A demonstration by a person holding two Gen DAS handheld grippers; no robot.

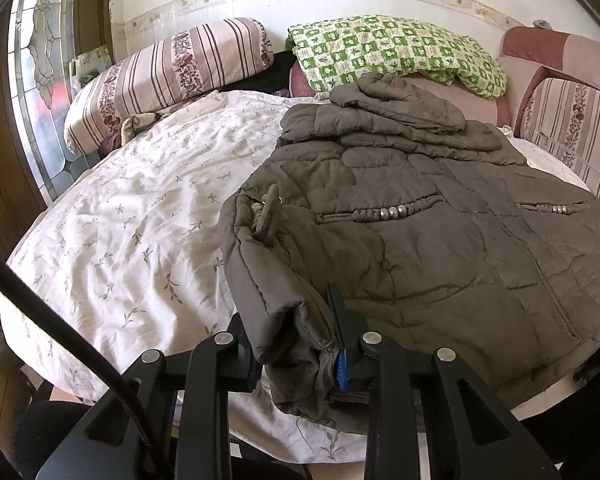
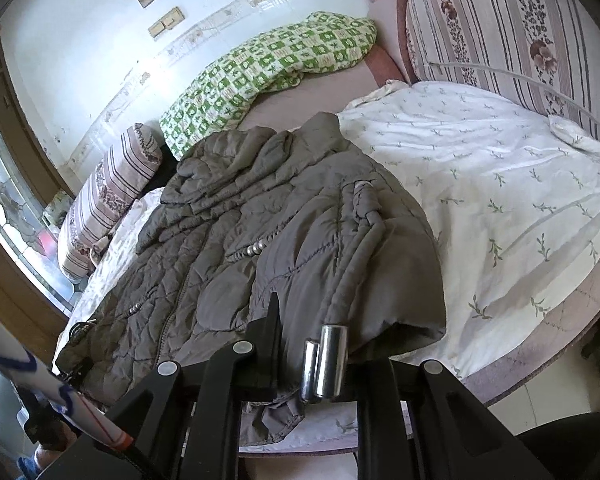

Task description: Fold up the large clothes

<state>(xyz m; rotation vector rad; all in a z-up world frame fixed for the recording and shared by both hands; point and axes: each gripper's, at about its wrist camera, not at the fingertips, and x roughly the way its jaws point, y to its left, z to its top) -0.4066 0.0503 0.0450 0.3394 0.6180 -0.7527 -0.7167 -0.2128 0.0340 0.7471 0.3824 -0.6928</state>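
Left claw [image 1: 296,344] clamped on grey jacket [image 1: 440,216] hem, right claw [image 2: 300,344] pinching its corner, floral bedspread [image 1: 140,208] beneath.

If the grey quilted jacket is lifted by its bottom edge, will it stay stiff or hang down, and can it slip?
The jacket probably hangs floppy: its padded hem already bunches and droops where the left gripper pinches it. It looks light for its bulk, being puffy. Its smooth, slightly shiny shell may slide on the bedsheet.
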